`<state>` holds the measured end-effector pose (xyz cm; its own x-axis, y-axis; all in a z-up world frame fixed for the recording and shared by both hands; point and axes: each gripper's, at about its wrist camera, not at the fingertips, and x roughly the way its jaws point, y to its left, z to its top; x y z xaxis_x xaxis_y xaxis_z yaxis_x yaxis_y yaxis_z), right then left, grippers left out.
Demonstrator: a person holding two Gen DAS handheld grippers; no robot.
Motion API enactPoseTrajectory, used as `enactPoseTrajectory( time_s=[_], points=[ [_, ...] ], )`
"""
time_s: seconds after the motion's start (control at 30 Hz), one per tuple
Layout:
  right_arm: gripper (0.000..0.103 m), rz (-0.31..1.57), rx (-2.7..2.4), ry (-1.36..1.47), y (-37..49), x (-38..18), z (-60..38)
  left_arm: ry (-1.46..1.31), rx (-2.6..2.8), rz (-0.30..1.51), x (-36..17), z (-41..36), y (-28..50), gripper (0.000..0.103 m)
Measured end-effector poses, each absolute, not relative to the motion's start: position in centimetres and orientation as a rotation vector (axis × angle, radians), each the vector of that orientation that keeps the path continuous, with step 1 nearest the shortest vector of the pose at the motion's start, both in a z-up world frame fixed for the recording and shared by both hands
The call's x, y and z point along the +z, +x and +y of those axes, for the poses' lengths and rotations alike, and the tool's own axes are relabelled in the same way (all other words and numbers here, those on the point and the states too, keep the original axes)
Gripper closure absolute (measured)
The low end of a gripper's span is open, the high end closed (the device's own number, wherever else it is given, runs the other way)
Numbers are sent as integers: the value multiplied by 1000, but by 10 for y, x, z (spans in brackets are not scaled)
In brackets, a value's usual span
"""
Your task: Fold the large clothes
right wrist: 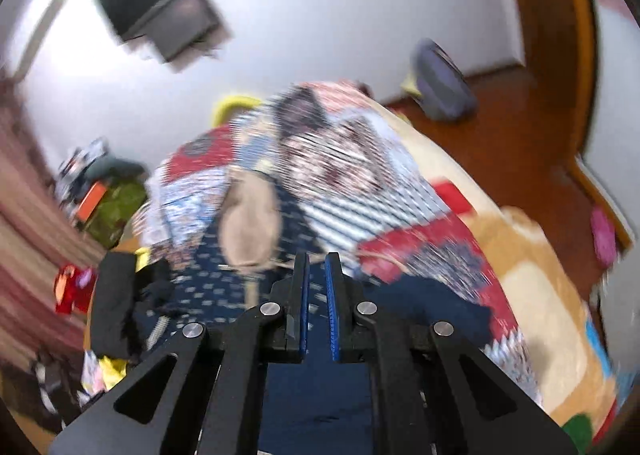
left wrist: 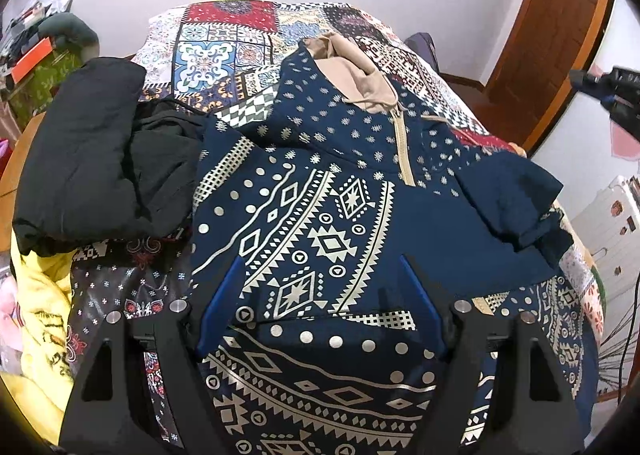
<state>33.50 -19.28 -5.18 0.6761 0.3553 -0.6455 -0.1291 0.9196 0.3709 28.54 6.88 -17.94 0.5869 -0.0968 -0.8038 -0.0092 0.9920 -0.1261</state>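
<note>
One navy hoodie [left wrist: 320, 191] with a cream geometric print lies on one bed, which is covered by one patchwork bedspread [left wrist: 224, 43]. The hoodie has one beige-lined hood [left wrist: 352, 71], one beige zipper strip [left wrist: 404, 151] and two drawcords [left wrist: 372, 100]. Beside it sits one pile of black clothing [left wrist: 104, 151], in which two pieces can be made out, one smooth and folded and one crumpled. One yellow garment [left wrist: 44, 315] bunches at the near left edge. Two tools show: the left tool [left wrist: 320, 275], with two blue-padded fingers, and the right tool [right wrist: 317, 287], also with two. One dark screen [right wrist: 160, 3] hangs on the wall; one wooden door [left wrist: 560, 15] stands at the right.
</note>
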Motion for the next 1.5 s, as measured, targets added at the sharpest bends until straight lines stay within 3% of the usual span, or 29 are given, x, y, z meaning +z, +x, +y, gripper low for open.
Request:
enactPoseTrajectory(
  time_s=[0.27,0.37,0.43,0.5,0.83,1.2,1.27,1.33,1.5],
  points=[
    [95,802,383,213,320,-60,-136,-127,-44,931,-175,79,274,26],
    [83,888,360,235,325,-83,-146,-131,-35,938,-177,83,273,26],
    [69,949,315,260,326,-102,-164,-140,-31,945,-179,85,272,26],
    [65,991,259,290,326,-118,-185,-147,-27,952,-182,86,273,26],
    [64,1162,55,574,325,-184,-285,-131,-42,990,-193,68,284,26],
    [64,1128,103,632,353,-205,-277,-94,-46,1013,-198,57,290,26],
    [69,1130,105,626,360,-207,-272,-95,-40,1012,-197,58,290,26],
    [95,1129,107,601,366,-207,-264,-98,-33,1008,-197,61,290,26],
    [98,1044,149,548,365,-179,-245,-105,-23,998,-194,68,290,26]
  ],
)
